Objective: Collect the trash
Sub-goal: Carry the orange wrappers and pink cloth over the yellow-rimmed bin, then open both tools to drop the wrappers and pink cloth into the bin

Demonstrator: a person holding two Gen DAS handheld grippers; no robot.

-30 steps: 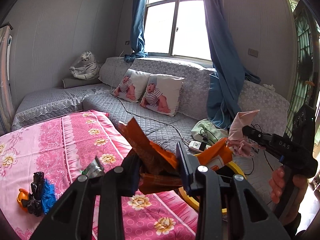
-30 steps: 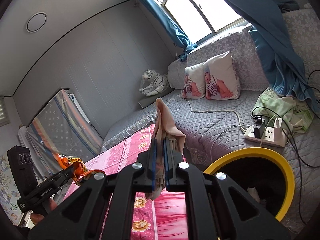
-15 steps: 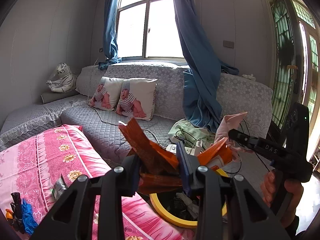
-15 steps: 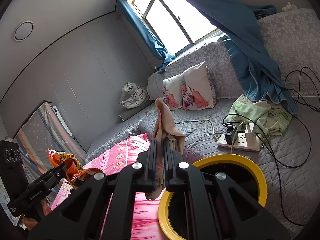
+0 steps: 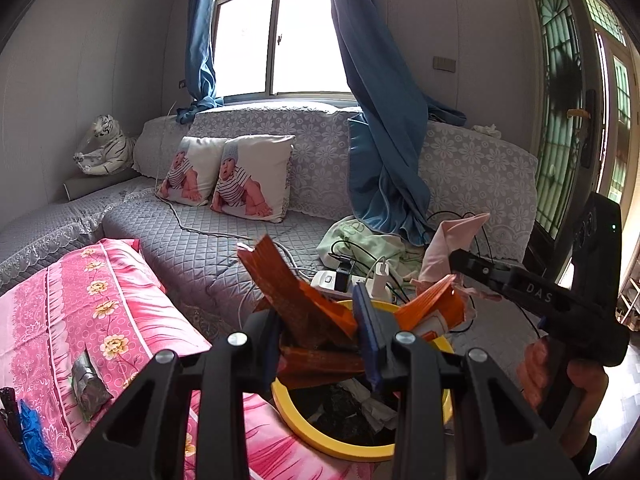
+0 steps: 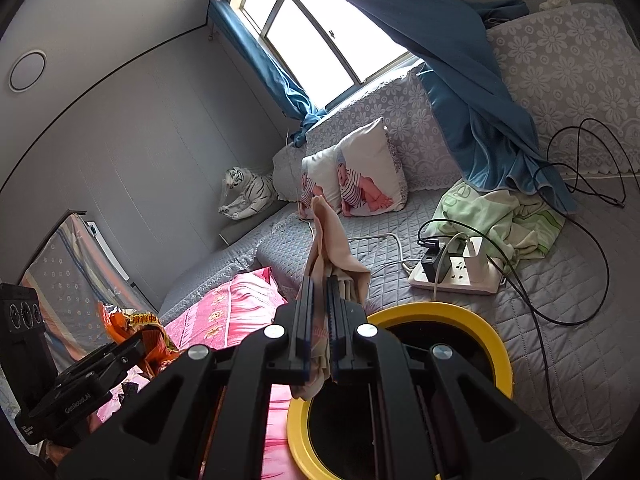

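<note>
Left wrist view puts my left gripper point(image 5: 318, 328) low in the centre of the frame, its fingers point(image 5: 370, 320) partly closed and clamped on a crumpled orange snack wrapper point(image 5: 296, 300) that sticks up and out to both sides. Just behind and below it sits the trash bin point(image 5: 332, 442) with the yellow rim, dark inside with some scraps already lying at the bottom. At the right of this frame I see my right gripper point(image 5: 460, 258) held by a hand point(image 5: 560, 376), with a pale pink tissue point(image 5: 452, 240) rising from its tip; that tip is close to the orange wrapper, above the bin's far rim. On the pink flowered bedspread point(image 5: 120, 320) at lower left lie a small silver foil wrapper point(image 5: 88, 380) and, at the very edge, a blue and black scrap point(image 5: 28, 436).

Right wrist view shows the right gripper point(image 6: 318, 320) in the centre, its fingers point(image 6: 304, 320) pressed nearly together on the pink tissue point(image 6: 332, 240), which stands up above them and hangs a little below. The bin's yellow rim point(image 6: 496, 344) lies directly beneath, at lower right. The left gripper point(image 6: 128, 350) with the orange wrapper point(image 6: 136, 326) appears at lower left. A white power strip point(image 6: 456, 276) rests on the grey quilted sofa point(image 6: 560, 320) beyond the bin.
</note>
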